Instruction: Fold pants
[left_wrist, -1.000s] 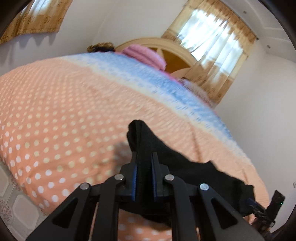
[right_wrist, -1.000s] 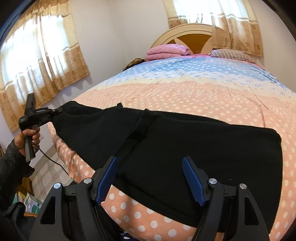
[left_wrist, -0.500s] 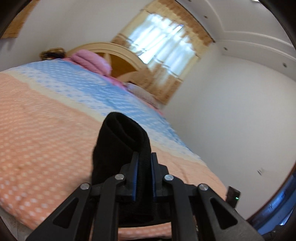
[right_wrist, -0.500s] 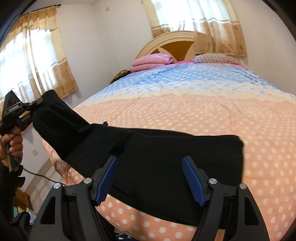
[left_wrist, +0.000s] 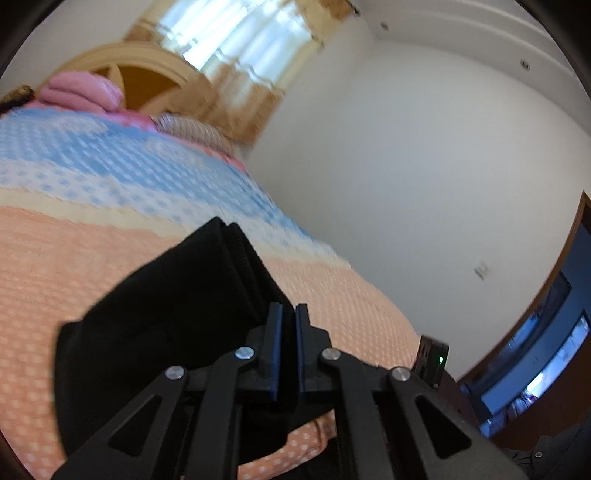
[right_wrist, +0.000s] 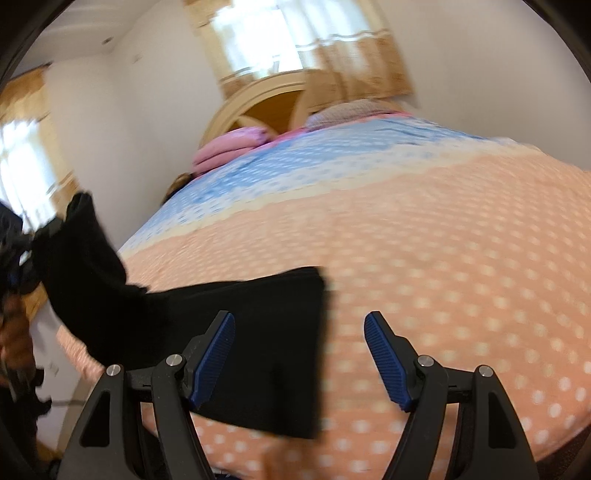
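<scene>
The black pants (right_wrist: 258, 354) lie near the foot edge of the bed (right_wrist: 443, 258), one end flat on the orange dotted cover, the other end lifted off to the left. The left gripper (left_wrist: 288, 325) holds that raised end, jaws clamped on the cloth, which bunches ahead of the fingers and hides part of the cover. The right gripper (right_wrist: 299, 354) hangs over the flat end with jaws spread wide and nothing between the pads; its left finger overlaps the cloth in view. Beyond lie pink pillows (right_wrist: 229, 147), a headboard (right_wrist: 266, 99) and curtains (right_wrist: 314, 44). The frames are motion-blurred.
</scene>
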